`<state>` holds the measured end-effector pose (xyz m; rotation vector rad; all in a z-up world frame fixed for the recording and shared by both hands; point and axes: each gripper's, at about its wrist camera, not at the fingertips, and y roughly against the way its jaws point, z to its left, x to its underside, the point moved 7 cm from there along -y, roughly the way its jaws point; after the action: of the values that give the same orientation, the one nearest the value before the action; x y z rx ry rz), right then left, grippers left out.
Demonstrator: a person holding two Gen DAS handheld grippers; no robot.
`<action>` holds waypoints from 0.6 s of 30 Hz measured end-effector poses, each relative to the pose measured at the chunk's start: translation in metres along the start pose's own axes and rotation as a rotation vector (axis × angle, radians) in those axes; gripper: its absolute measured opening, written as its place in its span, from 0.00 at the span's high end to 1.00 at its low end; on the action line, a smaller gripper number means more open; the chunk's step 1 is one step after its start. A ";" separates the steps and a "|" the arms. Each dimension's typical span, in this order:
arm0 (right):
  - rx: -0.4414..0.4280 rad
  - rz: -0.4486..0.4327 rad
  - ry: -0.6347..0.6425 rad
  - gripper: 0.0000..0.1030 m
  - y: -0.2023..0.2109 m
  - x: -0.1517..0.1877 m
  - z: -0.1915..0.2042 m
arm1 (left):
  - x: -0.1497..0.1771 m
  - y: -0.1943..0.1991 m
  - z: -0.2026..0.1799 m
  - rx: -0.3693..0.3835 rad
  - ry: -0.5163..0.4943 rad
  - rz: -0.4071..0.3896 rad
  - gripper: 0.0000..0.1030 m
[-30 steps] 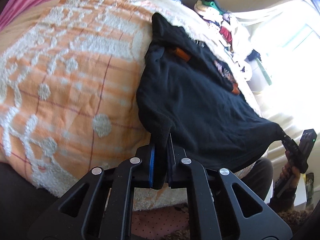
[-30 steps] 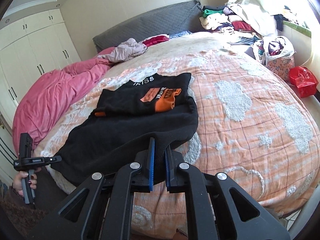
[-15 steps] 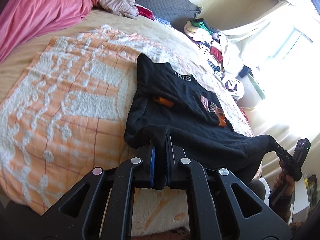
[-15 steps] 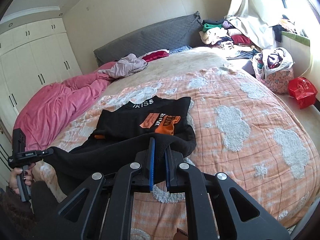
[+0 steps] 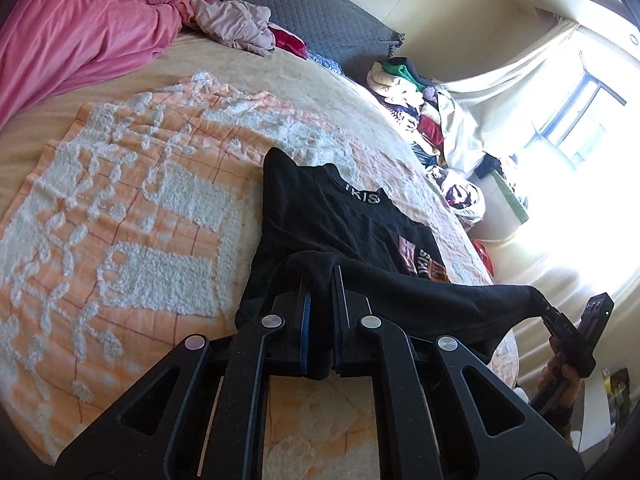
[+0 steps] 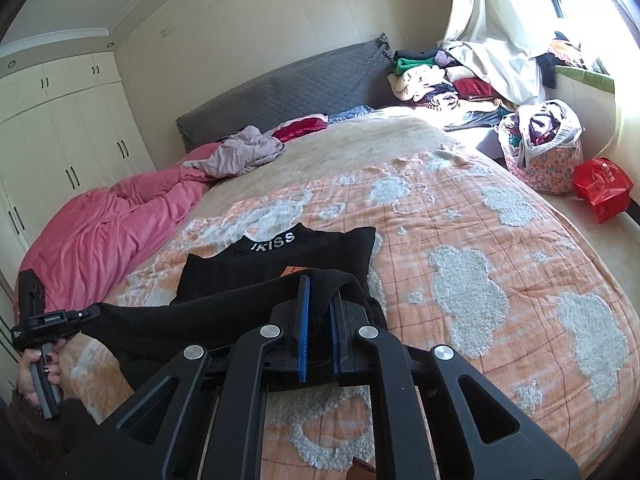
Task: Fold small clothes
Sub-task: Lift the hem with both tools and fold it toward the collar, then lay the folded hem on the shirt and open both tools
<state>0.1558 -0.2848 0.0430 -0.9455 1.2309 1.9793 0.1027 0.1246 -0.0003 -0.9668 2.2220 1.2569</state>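
Observation:
A black shirt with white collar lettering and an orange print lies on the orange and white bedspread. Its near hem is lifted off the bed and stretched between both grippers. My left gripper is shut on the left hem corner, cloth bunched between its blue pads. In the right wrist view the shirt shows its collar, and my right gripper is shut on the right hem corner. Each view shows the other gripper held in a hand: the right gripper and the left gripper.
A pink duvet and crumpled pale clothes lie toward the grey headboard. A clothes pile, a filled bag and a red bag sit by the window. White wardrobes line the left wall.
Both grippers have risen and carried the hem forward over the shirt's lower body toward the collar. Less of the orange print shows now. Both grips have held.

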 end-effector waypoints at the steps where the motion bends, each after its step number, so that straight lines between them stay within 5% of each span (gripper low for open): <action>1: 0.005 0.009 -0.008 0.93 -0.007 -0.002 -0.003 | -0.004 -0.003 0.001 -0.002 0.003 -0.004 0.98; 18: 0.105 0.131 -0.080 0.92 -0.108 -0.012 -0.037 | -0.053 -0.073 0.019 -0.096 0.012 -0.003 0.98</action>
<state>0.2574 -0.2802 -0.0097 -0.7442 1.3676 2.0100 0.1927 0.1340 -0.0185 -1.0150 2.1854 1.3704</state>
